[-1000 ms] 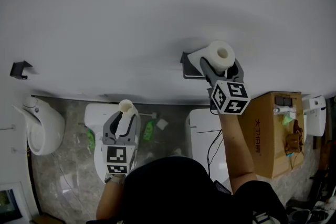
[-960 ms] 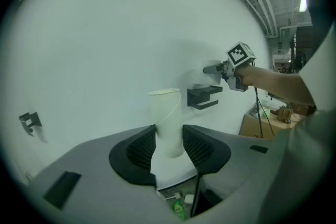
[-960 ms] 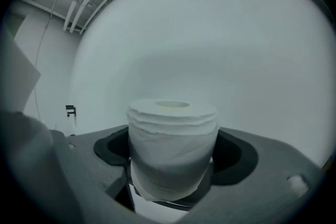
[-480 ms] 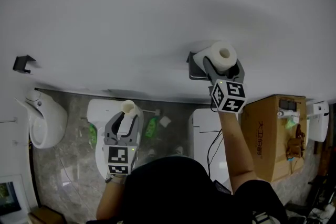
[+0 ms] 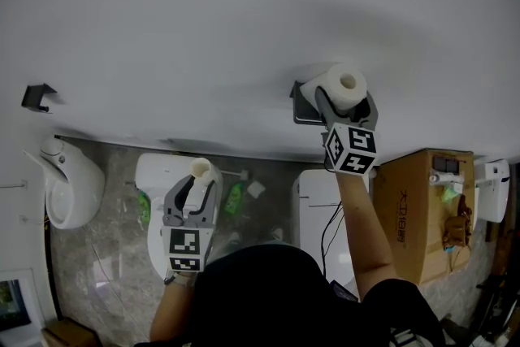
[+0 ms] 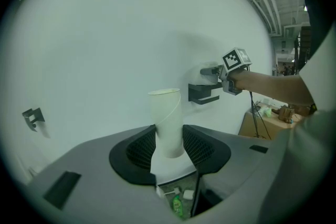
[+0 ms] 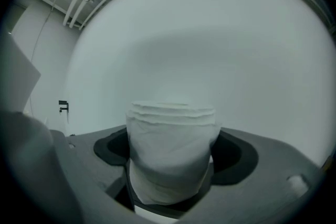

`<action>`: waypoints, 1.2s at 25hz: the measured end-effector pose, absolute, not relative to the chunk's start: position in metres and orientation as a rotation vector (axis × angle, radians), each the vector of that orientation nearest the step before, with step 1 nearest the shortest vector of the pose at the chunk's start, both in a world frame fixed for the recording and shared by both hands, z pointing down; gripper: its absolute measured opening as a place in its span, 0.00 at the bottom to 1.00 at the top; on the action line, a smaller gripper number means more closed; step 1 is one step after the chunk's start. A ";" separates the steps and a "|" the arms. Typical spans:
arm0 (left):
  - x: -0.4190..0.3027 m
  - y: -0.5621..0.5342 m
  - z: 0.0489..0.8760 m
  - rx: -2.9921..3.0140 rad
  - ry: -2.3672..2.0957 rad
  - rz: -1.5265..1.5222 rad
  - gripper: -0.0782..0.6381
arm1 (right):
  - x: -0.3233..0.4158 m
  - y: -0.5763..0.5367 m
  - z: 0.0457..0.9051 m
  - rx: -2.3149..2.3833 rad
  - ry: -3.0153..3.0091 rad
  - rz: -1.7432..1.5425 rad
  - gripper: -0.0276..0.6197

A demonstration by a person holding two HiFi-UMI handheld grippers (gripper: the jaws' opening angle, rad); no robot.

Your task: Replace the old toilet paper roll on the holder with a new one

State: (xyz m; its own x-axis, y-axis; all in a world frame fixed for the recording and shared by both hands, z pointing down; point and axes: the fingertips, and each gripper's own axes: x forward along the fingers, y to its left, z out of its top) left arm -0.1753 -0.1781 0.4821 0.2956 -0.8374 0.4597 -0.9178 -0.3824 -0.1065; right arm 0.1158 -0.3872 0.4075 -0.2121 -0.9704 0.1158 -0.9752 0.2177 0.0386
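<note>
My right gripper (image 5: pixel 345 100) is raised to the white wall and shut on a full white toilet paper roll (image 5: pixel 342 84), whose open core faces me. The roll sits just right of the black wall holder (image 5: pixel 301 106); I cannot tell whether they touch. In the right gripper view the roll (image 7: pixel 170 149) fills the space between the jaws. Lower left, my left gripper (image 5: pixel 197 183) is shut on a bare cardboard tube (image 5: pixel 200 169), which stands upright between its pads (image 6: pixel 168 120). From the left gripper view, the holder (image 6: pixel 202 92) and the right gripper's marker cube (image 6: pixel 235 59) show far off to the right.
Below the wall stand a urinal (image 5: pixel 70 196), a white toilet (image 5: pixel 156 211) with a green bottle (image 5: pixel 235 199) beside it, a second white unit (image 5: pixel 315 211) and a cardboard box (image 5: pixel 419 203) with small items on top. A small black bracket (image 5: pixel 36 96) is fixed to the wall at left.
The right gripper with the roll has edged slightly closer to the holder. The left gripper keeps still with the tube.
</note>
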 end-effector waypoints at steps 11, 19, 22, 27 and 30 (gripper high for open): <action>-0.176 -0.169 0.484 2.377 -1.628 0.669 0.35 | 0.112 -0.389 0.416 1.874 -2.274 0.004 0.72; -0.175 -0.167 0.483 2.399 -1.609 0.658 0.35 | 0.110 -0.380 0.415 1.856 -2.331 0.032 0.85; -0.172 -0.166 0.484 2.414 -1.594 0.654 0.35 | 0.114 -0.368 0.404 1.892 -2.370 -0.010 0.86; -0.163 -0.165 0.481 2.459 -1.550 0.642 0.35 | 0.124 -0.337 0.389 1.919 -2.403 -0.011 0.86; -0.156 -0.166 0.480 2.491 -1.514 0.632 0.35 | 0.123 -0.313 0.387 1.873 -2.446 0.012 0.86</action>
